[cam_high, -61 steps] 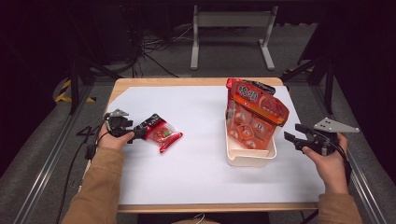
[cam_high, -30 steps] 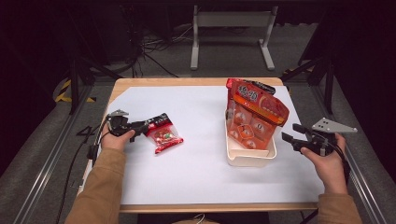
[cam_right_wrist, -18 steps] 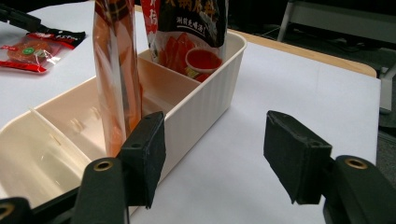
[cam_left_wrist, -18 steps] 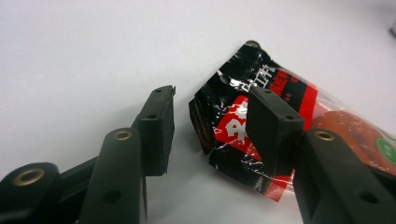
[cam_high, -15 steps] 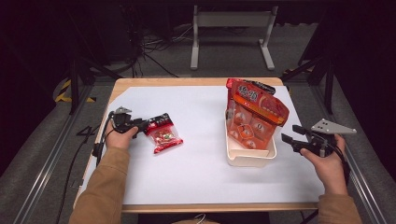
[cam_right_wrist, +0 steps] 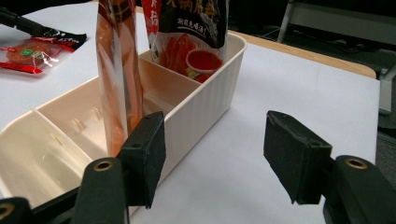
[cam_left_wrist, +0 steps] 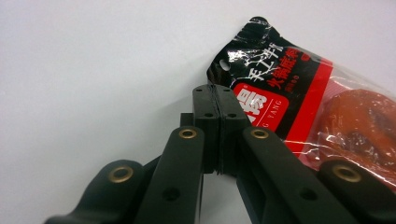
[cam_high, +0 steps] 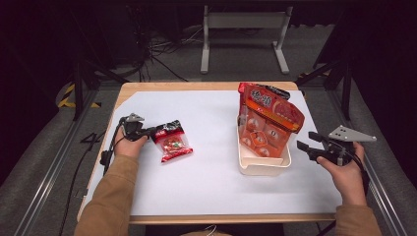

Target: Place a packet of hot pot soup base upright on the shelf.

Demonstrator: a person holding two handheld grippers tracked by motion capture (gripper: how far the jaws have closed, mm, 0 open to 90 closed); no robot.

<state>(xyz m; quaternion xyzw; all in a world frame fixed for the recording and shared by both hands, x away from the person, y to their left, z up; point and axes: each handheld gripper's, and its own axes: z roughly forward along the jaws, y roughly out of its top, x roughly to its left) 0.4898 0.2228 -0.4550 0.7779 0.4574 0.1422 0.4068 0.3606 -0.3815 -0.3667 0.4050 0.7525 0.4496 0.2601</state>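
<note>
The small red-and-black plastic sachet (cam_left_wrist: 299, 88) has been dragged slightly farther along the white surface (cam_high: 211, 182). It is clamped at its black edge by the left hand-held gripper (cam_left_wrist: 218, 112), so transfer appears underway. The right hand-held gripper (cam_right_wrist: 212, 156) is held open beside the cream plastic divided tray (cam_right_wrist: 205, 100).

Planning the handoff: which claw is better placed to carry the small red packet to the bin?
Left. The left claw is shut on the small red packet; the right claw hangs open and empty beside the cream bin.
</note>
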